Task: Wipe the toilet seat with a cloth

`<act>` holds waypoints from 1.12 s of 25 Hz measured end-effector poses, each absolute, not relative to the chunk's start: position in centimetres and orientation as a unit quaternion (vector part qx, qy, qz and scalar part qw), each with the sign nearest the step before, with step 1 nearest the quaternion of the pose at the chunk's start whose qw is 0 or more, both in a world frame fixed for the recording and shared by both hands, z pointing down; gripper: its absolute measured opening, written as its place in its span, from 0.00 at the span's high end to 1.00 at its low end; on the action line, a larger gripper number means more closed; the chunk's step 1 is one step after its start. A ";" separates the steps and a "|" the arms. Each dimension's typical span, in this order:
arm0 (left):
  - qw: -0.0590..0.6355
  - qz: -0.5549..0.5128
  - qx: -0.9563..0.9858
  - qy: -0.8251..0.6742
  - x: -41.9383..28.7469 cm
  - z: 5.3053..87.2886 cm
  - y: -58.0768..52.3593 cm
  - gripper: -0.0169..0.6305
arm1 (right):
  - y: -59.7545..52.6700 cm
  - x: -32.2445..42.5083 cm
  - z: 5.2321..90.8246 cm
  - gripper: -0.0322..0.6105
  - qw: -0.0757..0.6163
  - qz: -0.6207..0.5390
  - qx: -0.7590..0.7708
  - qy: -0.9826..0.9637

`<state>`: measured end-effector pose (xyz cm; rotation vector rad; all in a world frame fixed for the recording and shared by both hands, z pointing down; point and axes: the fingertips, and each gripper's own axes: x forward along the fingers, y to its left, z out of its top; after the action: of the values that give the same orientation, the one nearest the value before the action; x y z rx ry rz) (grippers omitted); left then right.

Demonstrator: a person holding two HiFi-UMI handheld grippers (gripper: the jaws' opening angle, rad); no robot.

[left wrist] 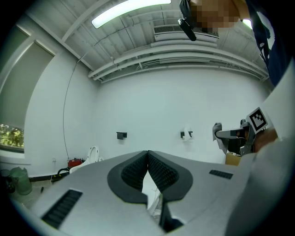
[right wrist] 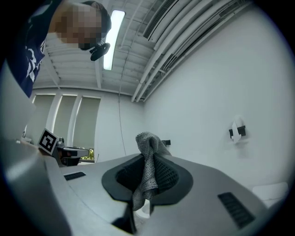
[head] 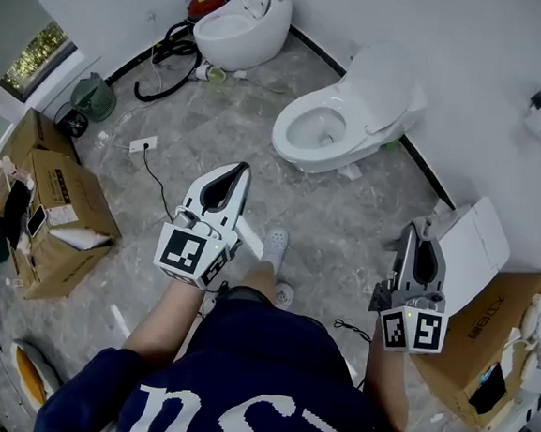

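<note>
- Holding my left gripper (head: 243, 169) out over the grey floor (head: 166, 117), I have its jaws pressed together with nothing between them.
- Ahead, between my two grippers, stands the white toilet (head: 355, 110), lid up, its seat (head: 294, 145) ringing the bowl, well apart from both.
- My right gripper (head: 410, 232) is clamped on the grey cloth (right wrist: 148, 138), which bunches above the jaws and hangs below them.
</note>
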<state>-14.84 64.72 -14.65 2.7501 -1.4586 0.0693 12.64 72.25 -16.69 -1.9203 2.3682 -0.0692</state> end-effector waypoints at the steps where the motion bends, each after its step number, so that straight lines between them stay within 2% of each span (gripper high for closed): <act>1: 0.014 0.023 0.884 -0.466 -14.6 -14.7 63.6 0.95 | 71.2 12.8 -16.7 0.85 0.046 -0.024 -0.631 0.774; 7: 0.015 0.018 0.886 -0.463 -14.0 -15.0 55.6 0.95 | 63.4 12.6 -16.9 0.85 0.046 -0.025 -0.630 0.775; 18: 0.010 0.003 0.894 -0.448 -16.2 -15.8 40.4 0.95 | 47.7 7.9 -17.9 0.85 0.036 -0.007 -0.624 0.780; 28: 0.018 0.008 0.892 -0.452 -17.7 -14.9 33.7 0.95 | 41.4 6.7 -18.3 0.85 0.037 0.005 -0.631 0.775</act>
<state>-17.73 33.74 -14.86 2.7702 -1.4047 0.0263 6.68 41.37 -18.25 -1.9371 2.3792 0.0145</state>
